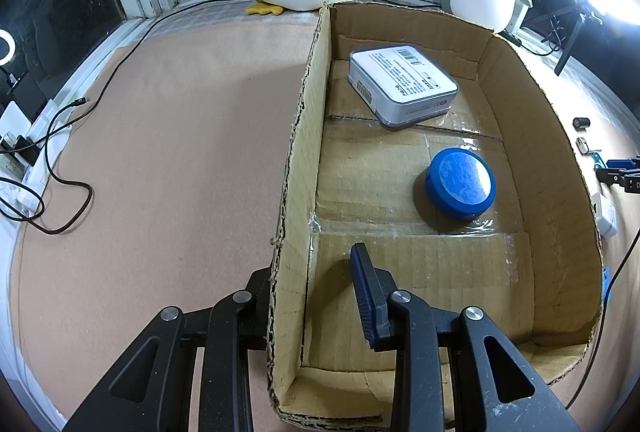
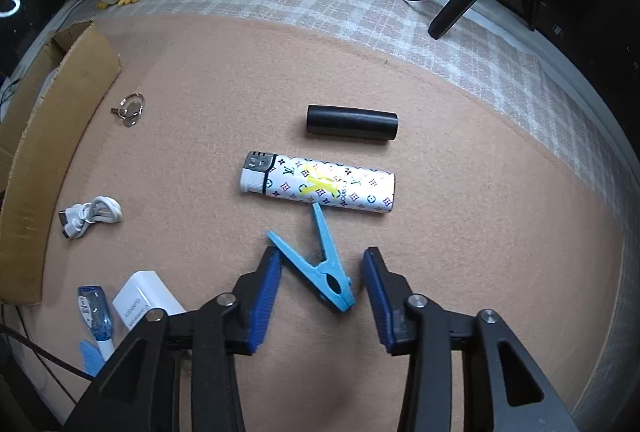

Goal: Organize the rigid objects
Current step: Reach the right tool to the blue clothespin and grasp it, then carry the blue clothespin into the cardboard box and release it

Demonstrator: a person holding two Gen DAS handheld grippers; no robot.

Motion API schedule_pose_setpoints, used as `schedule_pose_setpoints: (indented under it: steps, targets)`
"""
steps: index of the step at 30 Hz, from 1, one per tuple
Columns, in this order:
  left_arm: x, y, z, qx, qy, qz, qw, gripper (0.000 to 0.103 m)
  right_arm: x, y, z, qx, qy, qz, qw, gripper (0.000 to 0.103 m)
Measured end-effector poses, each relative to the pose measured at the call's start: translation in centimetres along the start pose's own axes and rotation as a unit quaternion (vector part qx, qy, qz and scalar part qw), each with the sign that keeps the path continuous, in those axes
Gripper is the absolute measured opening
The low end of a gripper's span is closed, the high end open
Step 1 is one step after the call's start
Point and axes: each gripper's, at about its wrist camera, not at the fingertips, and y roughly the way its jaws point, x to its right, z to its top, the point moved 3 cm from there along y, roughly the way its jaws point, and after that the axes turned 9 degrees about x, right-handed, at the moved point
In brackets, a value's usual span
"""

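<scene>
Two tongs engaged: left tongs (image 1: pixel 316 296) clamp the brown cardboard box wall (image 1: pixel 298 168); right tongs (image 2: pixel 322 296) gape around the light-blue plastic clothespin (image 2: pixel 320 264), untouched. Next: close squarely, lift.

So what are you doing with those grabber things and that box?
Tidying hard little things into the cardboard box. The left gripper is shut on the box wall, holding it steady; a white case and a blue tin are already inside. The right gripper hangs over the blue clothespin, its fingers either side but not squeezing it yet.
</scene>
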Motion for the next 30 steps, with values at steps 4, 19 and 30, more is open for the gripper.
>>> schedule_pose_setpoints:
  steps: [4,19,30]
  targets:
    - [0.0,0.0,0.0,0.000,0.000,0.000,1.0000,0.032,-0.4,-0.2,-0.1,0.003,0.014,0.007,1.000,0.026]
    - [-0.2,0.0,0.2,-0.001,0.000,-0.002,1.0000,0.032,-2.0,-3.4,-0.7,0.050,0.066,0.020,0.996,0.018]
    - [-0.2,0.0,0.2,-0.002,-0.003,-0.005,1.0000,0.032,-10.1,-10.4,1.3,0.118,0.039,0.106,0.987,0.018]
